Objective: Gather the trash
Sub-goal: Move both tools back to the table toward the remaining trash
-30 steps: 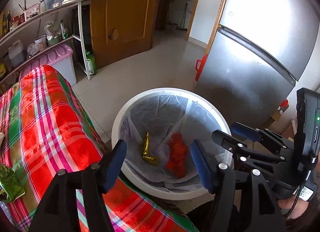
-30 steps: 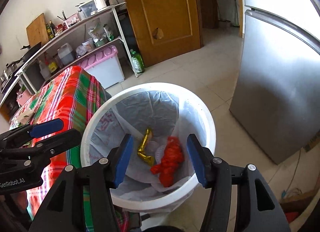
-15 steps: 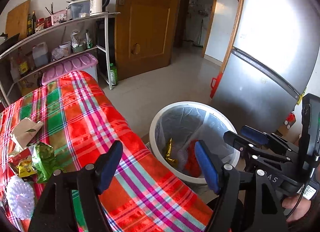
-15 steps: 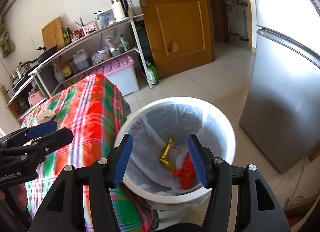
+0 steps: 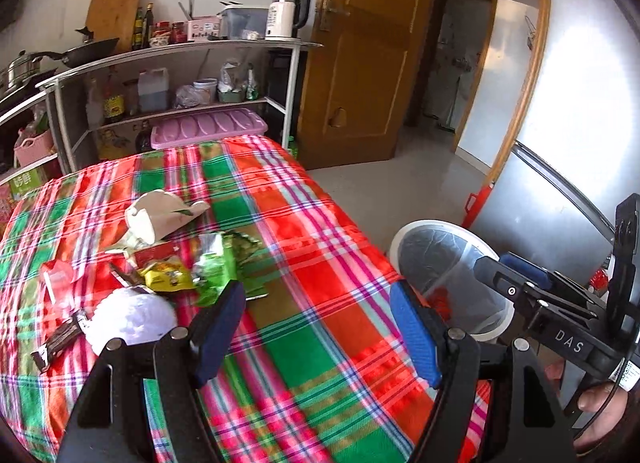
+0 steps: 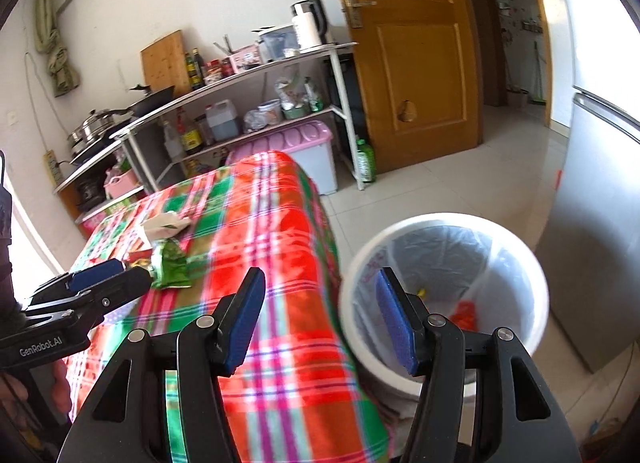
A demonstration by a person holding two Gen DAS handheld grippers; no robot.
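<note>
With both the left gripper (image 5: pixel 316 327) and right gripper (image 6: pixel 320 319) spread apart and holding nothing, the operator should approach the green wrapper (image 5: pixel 214 269) low and square.

Bright daylight, strong glare on the fridge (image 5: pixel 580 111), motion blur on the tablecloth (image 6: pixel 280 247), fisheye-warped dark corners
</note>
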